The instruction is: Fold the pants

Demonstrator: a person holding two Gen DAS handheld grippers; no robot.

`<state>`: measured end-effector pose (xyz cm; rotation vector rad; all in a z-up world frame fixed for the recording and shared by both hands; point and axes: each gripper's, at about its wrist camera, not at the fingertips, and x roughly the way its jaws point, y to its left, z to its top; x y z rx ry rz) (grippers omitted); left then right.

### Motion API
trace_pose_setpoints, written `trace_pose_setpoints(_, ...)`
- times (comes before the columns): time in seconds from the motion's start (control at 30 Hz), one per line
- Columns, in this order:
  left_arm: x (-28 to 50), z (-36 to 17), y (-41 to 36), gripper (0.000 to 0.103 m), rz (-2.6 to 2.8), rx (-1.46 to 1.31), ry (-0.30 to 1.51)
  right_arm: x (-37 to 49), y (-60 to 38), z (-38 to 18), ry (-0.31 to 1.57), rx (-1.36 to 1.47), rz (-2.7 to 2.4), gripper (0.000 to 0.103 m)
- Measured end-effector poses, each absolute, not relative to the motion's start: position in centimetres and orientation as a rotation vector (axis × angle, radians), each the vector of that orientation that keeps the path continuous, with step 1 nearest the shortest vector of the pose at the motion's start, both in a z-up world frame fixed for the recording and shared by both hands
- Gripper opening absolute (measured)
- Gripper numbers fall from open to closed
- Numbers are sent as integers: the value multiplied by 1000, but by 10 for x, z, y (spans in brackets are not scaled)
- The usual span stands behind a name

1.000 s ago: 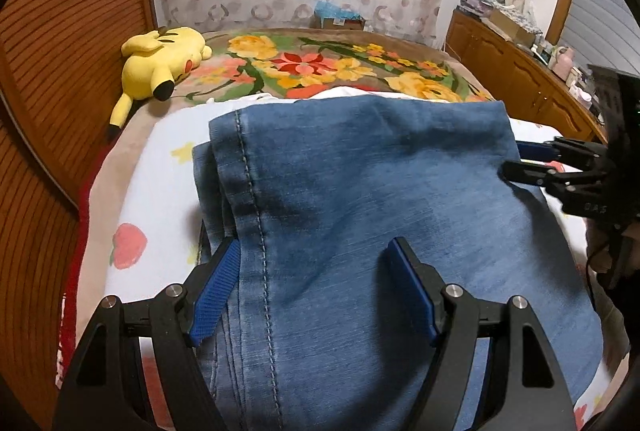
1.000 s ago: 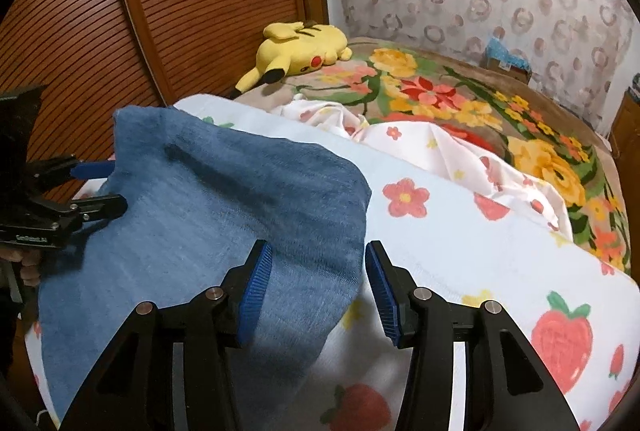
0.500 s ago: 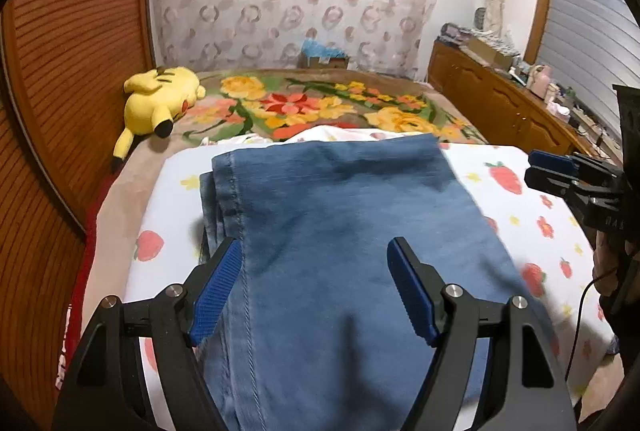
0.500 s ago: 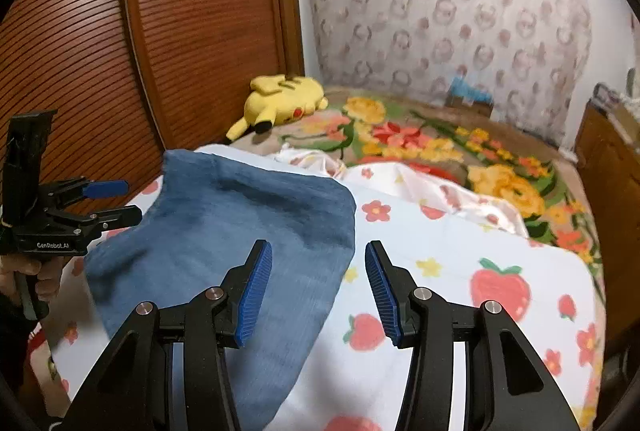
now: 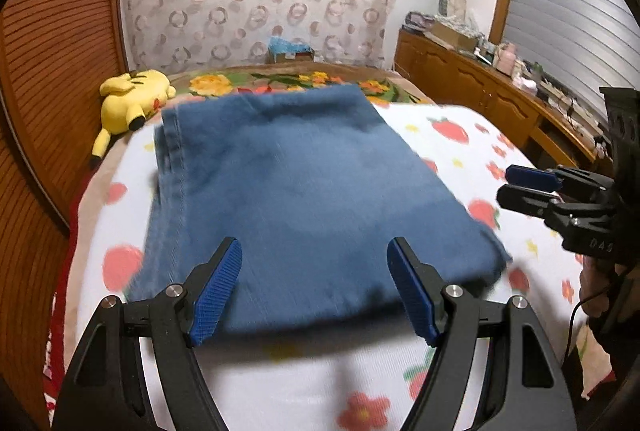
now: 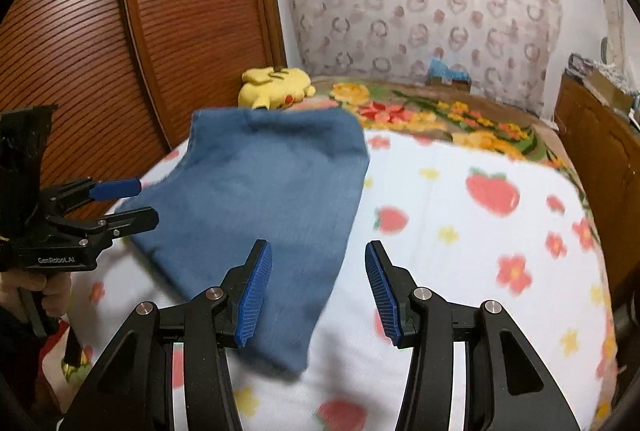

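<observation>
The blue denim pants [image 5: 304,191] lie folded in a flat rectangle on the white strawberry-print blanket [image 5: 460,151]; they also show in the right wrist view [image 6: 272,199]. My left gripper [image 5: 314,287] is open and empty, raised above the near edge of the pants. My right gripper [image 6: 316,291] is open and empty above the pants' near right corner. Each gripper appears from the side in the other's view: the right one [image 5: 532,187], the left one [image 6: 120,203], both open.
A yellow plush toy [image 5: 130,101] lies at the back left by the slatted wooden wall [image 6: 120,31]. A floral blanket [image 6: 440,115] covers the far bed. A wooden cabinet [image 5: 480,91] with clutter runs along the right. A blue box [image 5: 290,49] sits by the curtain.
Both grippers have pulled back and risen away from the pants, which now lie farther off and whole in view. Both stayed open.
</observation>
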<state>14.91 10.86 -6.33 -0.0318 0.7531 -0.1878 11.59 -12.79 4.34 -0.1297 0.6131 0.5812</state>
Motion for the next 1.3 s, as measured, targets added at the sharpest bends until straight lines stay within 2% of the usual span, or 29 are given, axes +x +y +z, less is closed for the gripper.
trace_pose_setpoints(0.3,138,-92,101,76,-163,18,806,107,-123,25,670,-78,571,51)
trace_pose_setpoints(0.63,140,-99,102,76,-170,16,812,117,-115,19,730,-77,568,51)
trace_pose_setpoints(1.1,120,-59,109,76,-212,-67,701,133,-113,20,774,-93,563,50)
trace_pose_setpoints(1.3,138,-71,105,76,-195,-49,733,133,-110,17,770,-96,560,50)
